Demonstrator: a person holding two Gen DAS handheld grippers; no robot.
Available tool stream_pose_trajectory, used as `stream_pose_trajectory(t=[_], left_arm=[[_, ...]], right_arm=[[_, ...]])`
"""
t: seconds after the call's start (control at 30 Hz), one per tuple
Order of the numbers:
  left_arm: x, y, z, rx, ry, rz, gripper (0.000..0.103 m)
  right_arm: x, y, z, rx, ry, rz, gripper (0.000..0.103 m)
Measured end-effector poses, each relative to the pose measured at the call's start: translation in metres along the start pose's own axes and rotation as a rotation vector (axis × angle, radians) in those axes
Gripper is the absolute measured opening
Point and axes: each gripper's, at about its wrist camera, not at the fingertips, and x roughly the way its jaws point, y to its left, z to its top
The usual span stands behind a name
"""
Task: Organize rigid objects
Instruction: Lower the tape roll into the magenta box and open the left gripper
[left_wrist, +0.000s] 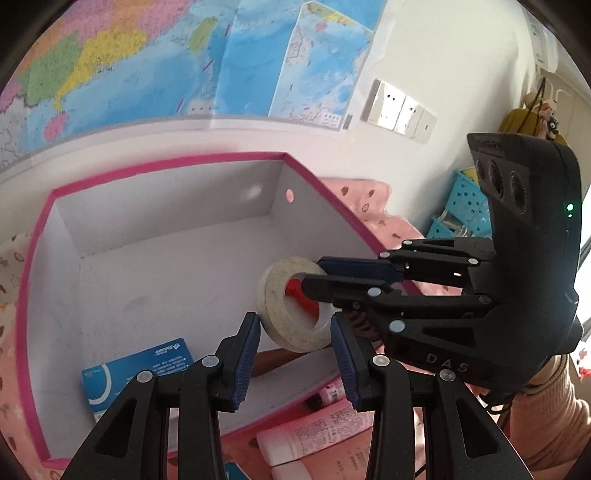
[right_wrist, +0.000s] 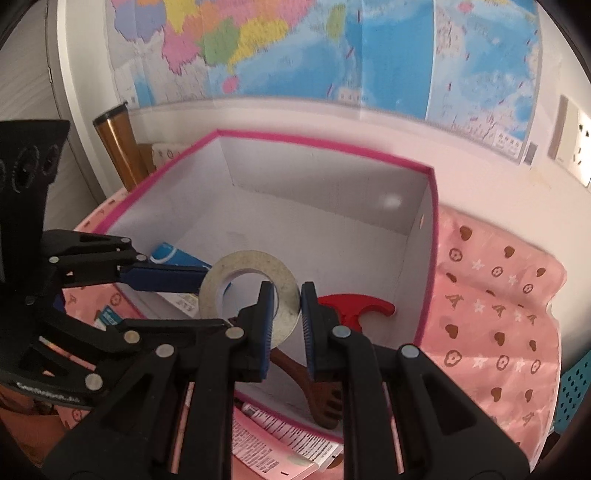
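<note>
Two hand-held grippers hover a tape roll (right_wrist: 211, 291) above the near side of an open pink-rimmed box (right_wrist: 314, 142), apparently to drop it inside. Nearest, cream tubes (left_wrist: 306, 432) and a brown comb-like piece (right_wrist: 325, 402) lie by the box's near edge, seemingly awaiting sorting. The right gripper (right_wrist: 288, 291) pinches the roll's wall, one finger through the hole and one outside the rim, a hold that keeps the ring hanging upright. The left gripper (left_wrist: 293, 319) is narrowed, its tips at the roll's near-left edge, perhaps steadying it; whether its pads press cannot be told. Below, a blue packet (left_wrist: 147, 365) lies in the near left corner and a red piece (right_wrist: 354, 304) at the right wall, leaving the middle floor bare. Farthest, a wall map (left_wrist: 147, 55) hangs behind
</note>
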Motion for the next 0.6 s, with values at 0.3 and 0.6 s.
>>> stream_pose_trajectory(t=[0.3,0.6], left_arm=[[-0.008,0.013,-0.002,-0.057,-0.033,0.068,0.04],[-0.047,0.007,-0.019,-0.034,-0.132,0.057,0.044]], right_arm=[[0.011,-0.002,0.002,0.013,0.033,-0.052,0.028],[-0.042,-0.017,-0.019,0.091,-0.103,-0.007,0.035]])
